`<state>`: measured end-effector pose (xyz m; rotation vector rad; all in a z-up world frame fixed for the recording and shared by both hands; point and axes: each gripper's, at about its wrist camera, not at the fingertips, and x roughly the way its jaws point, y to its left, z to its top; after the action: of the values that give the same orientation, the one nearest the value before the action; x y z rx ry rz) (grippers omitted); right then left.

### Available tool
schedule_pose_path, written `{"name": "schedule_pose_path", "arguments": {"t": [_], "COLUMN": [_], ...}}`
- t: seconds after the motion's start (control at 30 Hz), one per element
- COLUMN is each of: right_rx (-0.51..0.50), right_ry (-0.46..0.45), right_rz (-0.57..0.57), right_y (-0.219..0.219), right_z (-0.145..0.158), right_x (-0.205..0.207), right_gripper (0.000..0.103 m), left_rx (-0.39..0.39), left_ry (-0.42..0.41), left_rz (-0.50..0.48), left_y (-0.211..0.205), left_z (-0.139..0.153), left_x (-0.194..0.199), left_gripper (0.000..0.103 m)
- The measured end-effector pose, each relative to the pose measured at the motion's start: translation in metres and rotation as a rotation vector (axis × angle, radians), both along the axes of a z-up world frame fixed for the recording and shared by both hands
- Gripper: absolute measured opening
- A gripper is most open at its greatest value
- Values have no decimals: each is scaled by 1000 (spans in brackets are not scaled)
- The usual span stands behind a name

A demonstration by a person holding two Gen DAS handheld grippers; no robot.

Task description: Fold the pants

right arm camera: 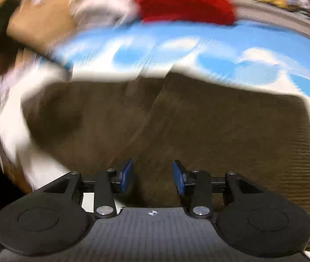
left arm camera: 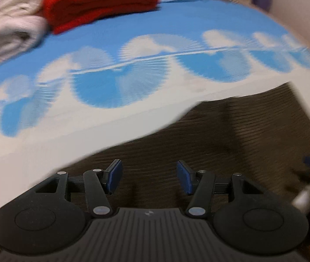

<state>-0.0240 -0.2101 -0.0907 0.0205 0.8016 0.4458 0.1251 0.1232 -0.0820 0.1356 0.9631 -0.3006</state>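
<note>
Brown corduroy pants [right arm camera: 198,131] lie on the cloud-print sheet [left arm camera: 133,69], directly below and ahead of both claws. Right claw [right arm camera: 152,176] part-open, empty, over the folded middle. Left claw [left arm camera: 149,176] wider, empty, near the pants' edge.

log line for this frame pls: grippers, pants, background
left gripper: open, empty, over pants | right gripper: open, empty, over pants | brown pants: on blue-white cloth | red folded item: behind
</note>
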Motion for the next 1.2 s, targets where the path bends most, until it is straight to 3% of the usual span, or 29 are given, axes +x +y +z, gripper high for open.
{"name": "schedule_pose_path", "arguments": {"t": [0.13, 0.23, 0.3, 0.43, 0.53, 0.57, 0.7, 0.83, 1.2], "right_rx": [-30, -36, 4, 101, 168, 193, 231, 235, 221], "right_ry": [-79, -16, 53, 146, 205, 228, 282, 291, 296], "right_rz": [-316, -565, -670, -793, -820, -820, -814, -804, -799], "right_y": [-51, -97, -124, -152, -163, -168, -169, -166, -161], "right_z": [12, 1, -8, -19, -27, -31, -44, -44, -45], "right_x": [1, 2, 1, -2, -3, -7, -5, 0, 2], "right_gripper": [47, 50, 51, 55, 62, 63, 64, 64, 64], "left_rx": [-60, -63, -64, -11, 158, 177, 143, 163, 177], "left_ry": [21, 40, 66, 106, 182, 172, 183, 161, 133], "left_rz": [-150, -274, -336, -441, -471, -473, -435, -454, -446], "left_y": [-50, -90, -112, -143, -154, -154, -150, -150, -142], "left_z": [-2, -10, -18, -39, -74, -77, -74, -74, -69], "left_x": [-13, -26, -34, -49, -55, -55, -51, -51, -53], "left_gripper": [57, 38, 18, 18, 19, 19, 20, 22, 42]}}
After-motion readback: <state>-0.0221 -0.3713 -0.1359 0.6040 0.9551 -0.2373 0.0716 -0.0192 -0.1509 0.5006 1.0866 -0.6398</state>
